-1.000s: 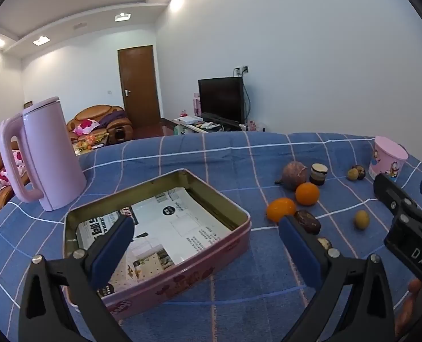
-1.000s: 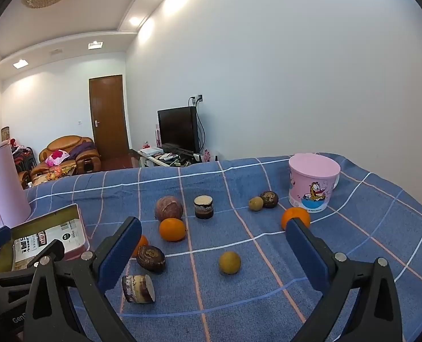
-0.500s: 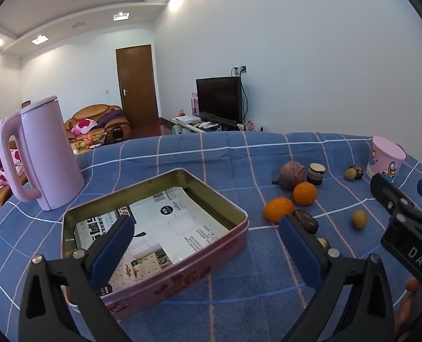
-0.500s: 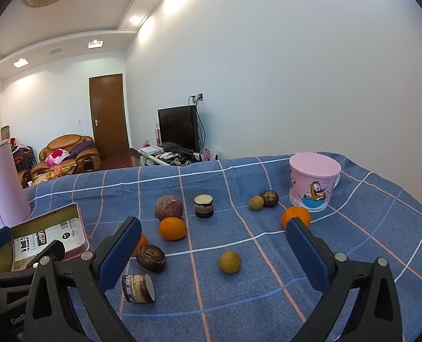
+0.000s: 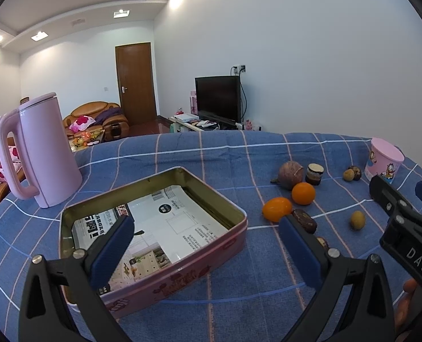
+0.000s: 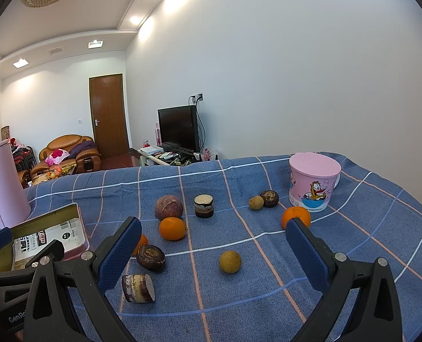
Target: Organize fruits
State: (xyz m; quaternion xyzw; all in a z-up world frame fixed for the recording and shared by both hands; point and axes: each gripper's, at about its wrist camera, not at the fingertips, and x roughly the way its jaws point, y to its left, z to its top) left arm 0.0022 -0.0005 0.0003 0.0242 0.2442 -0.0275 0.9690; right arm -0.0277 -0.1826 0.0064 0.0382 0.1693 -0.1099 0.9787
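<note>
A pink tin (image 5: pixel 179 268), open and lined with printed paper, lies in front of my open, empty left gripper (image 5: pixel 208 245); it also shows in the right wrist view (image 6: pixel 79 222). Fruits are scattered on the blue checked cloth: an orange (image 6: pixel 172 228), another orange (image 6: pixel 295 216) by the cup, a yellow-green fruit (image 6: pixel 230 261), a brown round fruit (image 6: pixel 168 207), dark fruits (image 6: pixel 150 257) and cut pieces (image 6: pixel 138 288). My right gripper (image 6: pixel 213 253) is open and empty above them.
A pink kettle (image 5: pixel 40 154) stands left of the tin. A pink lidded cartoon cup (image 6: pixel 313 182) stands at the right rear. The table's far edge drops to a living room with a TV and sofa.
Both grippers have barely moved; the left view has shifted slightly. Nothing was grasped or released.
</note>
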